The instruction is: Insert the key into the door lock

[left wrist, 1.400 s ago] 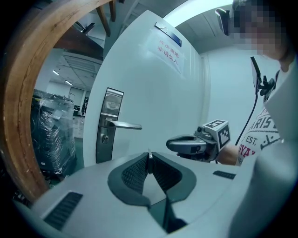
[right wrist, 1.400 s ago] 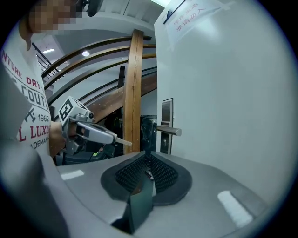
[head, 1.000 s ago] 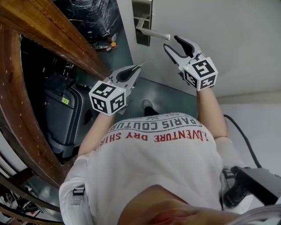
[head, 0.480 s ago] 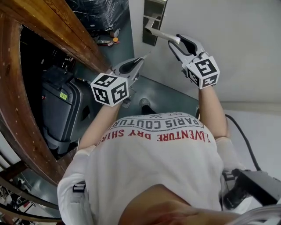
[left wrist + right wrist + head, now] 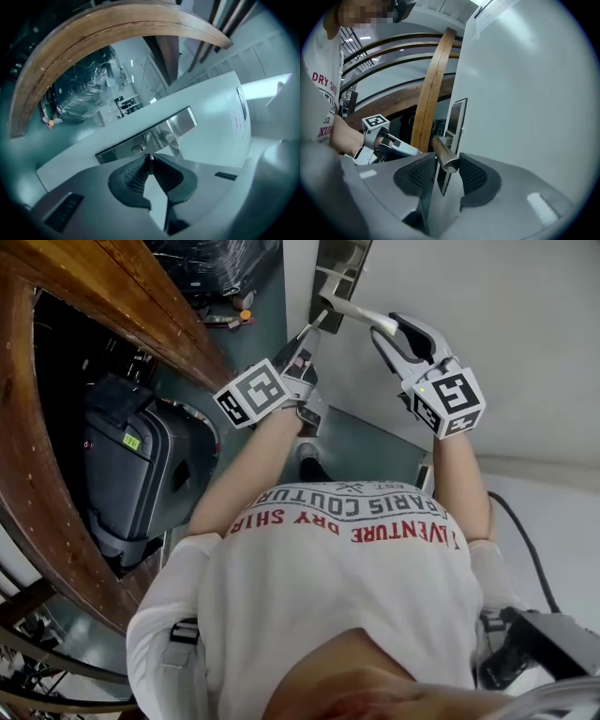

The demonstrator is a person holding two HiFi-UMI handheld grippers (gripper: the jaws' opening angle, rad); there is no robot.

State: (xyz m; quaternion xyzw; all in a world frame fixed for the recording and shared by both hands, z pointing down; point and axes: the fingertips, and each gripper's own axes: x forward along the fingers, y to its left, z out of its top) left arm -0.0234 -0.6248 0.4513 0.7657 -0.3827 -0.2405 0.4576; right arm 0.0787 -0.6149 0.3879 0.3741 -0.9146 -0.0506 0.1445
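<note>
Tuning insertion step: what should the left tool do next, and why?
Probably slide the left tool sideways until the key tip meets the keyhole: the key sits clamped just beside it, not in, and the right tool grips the handle.

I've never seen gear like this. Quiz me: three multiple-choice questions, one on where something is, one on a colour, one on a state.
1. Where are the right gripper's jaws? A) around the door handle B) on a drawer knob C) on a window latch
2. What colour is the door? A) white B) red C) black
3. The left gripper is: A) wide open, empty B) shut on a key C) shut on a cup
Answers: 1 A, the handle's end sits between its jaws; 2 A, plain white face; 3 B, a thin blade pinched at its tips.
</note>
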